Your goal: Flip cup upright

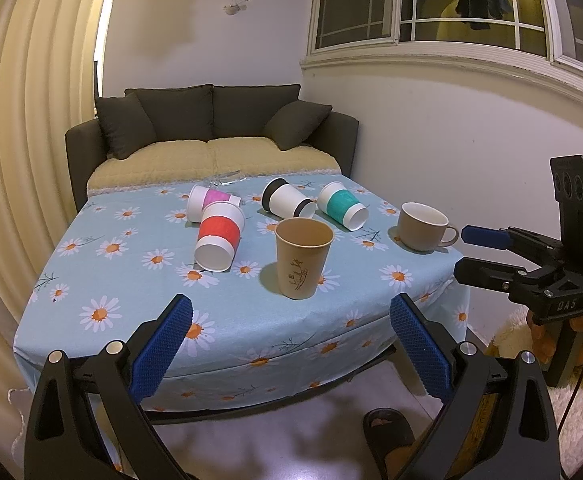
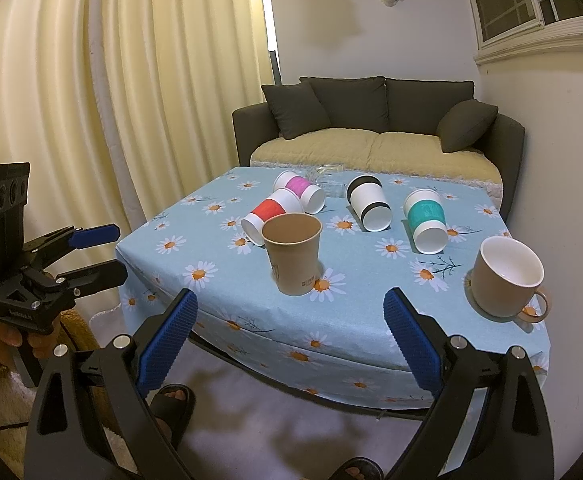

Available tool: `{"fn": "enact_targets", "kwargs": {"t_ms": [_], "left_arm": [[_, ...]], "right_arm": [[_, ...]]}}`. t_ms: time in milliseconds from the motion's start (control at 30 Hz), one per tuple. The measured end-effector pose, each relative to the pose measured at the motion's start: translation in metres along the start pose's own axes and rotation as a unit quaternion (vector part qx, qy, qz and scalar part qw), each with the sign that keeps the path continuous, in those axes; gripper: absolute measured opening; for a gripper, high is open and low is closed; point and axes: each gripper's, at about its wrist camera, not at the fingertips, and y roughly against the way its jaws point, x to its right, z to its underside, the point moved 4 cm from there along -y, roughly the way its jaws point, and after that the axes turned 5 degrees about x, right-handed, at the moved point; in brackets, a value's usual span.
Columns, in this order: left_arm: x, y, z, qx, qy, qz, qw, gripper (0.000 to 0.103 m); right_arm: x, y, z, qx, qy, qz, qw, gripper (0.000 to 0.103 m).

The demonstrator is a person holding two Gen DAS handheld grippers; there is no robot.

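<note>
1. Left wrist view: left gripper (image 1: 291, 344) spread wide, holding nothing, hanging short of the near edge of the table (image 1: 91, 272).
2. Straight ahead between its fingers, a brown paper cup (image 1: 301, 258) standing upright, empty as far as visible.
3. Beyond, four cups lying on their sides: red cup (image 1: 219, 236) ahead-left, pink cup (image 1: 207, 202) touching it behind, black-banded cup (image 1: 287, 199) and teal cup (image 1: 341, 205) ahead-right.
4. Far right, a beige mug (image 1: 423, 226) upright and empty, just beside the right gripper (image 1: 471, 254), parted, gripping nothing.
5. Right wrist view: right gripper (image 2: 289, 340) wide open, empty, short of the table's near edge.
6. Brown paper cup (image 2: 293, 254) just ahead, bare cloth around it; mug (image 2: 505, 276) ahead-right near the table's right edge.
7. Left gripper (image 2: 111, 252) far left, off the table's corner, parted.
</note>
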Motion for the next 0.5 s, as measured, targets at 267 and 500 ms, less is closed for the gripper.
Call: {"fn": "enact_targets", "kwargs": {"t_ms": [267,500], "left_arm": [[-0.0015,0.0006,-0.0003,0.002,0.001,-0.001,1.0000,0.097],[-0.0044,0.0019,-0.0012,0.003,0.007,-0.006,1.0000,0.097]], "right_arm": [[-0.0007,0.0004,-0.0003,0.002,0.000,-0.001,1.000,0.093],[-0.0017,0.0008,-0.0001,0.002,0.000,0.000,1.000,0.093]]}}
